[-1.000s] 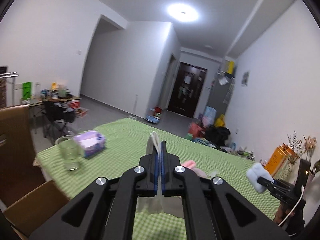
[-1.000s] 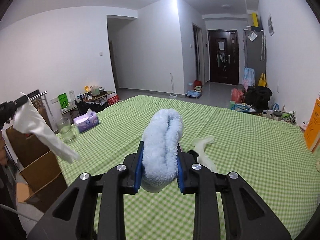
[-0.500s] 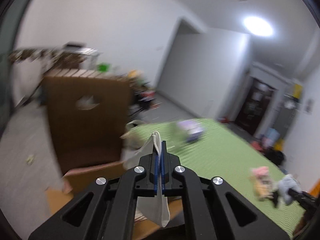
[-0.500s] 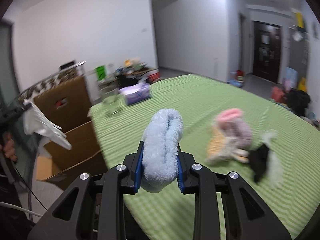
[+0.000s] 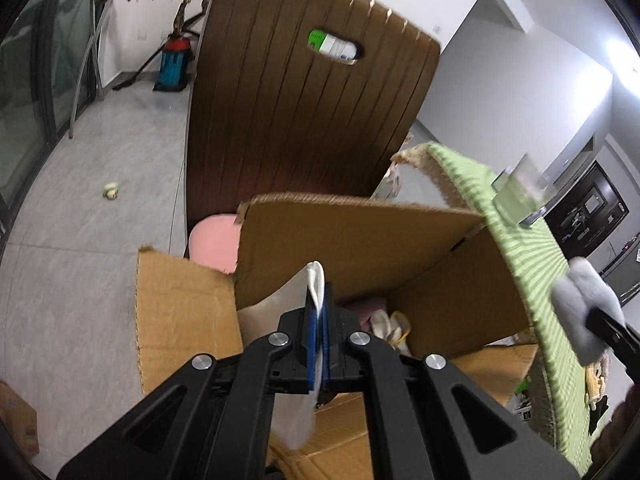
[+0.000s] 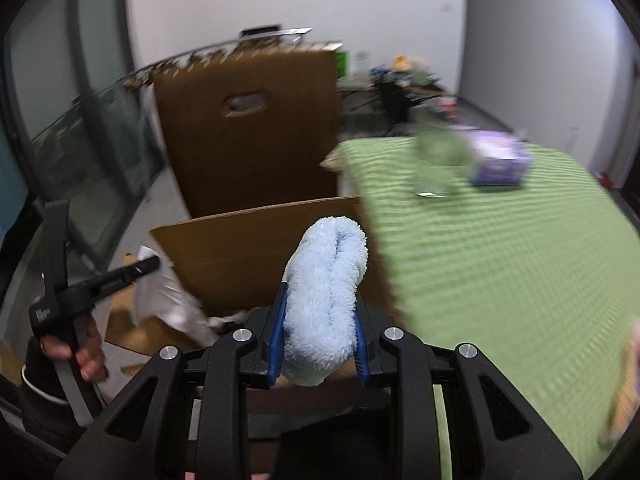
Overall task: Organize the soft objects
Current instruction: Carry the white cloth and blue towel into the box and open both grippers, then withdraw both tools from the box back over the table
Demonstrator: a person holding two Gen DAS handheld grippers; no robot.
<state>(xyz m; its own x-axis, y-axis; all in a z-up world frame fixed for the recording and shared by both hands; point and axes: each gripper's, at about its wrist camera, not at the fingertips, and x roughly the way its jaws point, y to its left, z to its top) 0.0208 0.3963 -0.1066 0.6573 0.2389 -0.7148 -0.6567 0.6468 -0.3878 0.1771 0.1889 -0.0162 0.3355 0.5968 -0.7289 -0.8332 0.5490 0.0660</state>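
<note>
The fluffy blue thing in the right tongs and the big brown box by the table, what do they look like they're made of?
The fluffy light-blue folded item looks like plush microfibre or chenille fabric: dense, matte, nubby pile. The open brown box looks like corrugated cardboard: matte tan faces, with fluting and ragged tears showing along its flap edges.

Even indoor light, with a bright ceiling lamp [image 5: 622,50] glaring at the left view's edge. Fisheye curvature bends both pictures. The right view is motion-blurred.

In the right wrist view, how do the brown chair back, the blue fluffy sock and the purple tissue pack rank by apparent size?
1. brown chair back
2. blue fluffy sock, though it is nearest the camera, so its look is inflated
3. purple tissue pack, blurred and far
</note>
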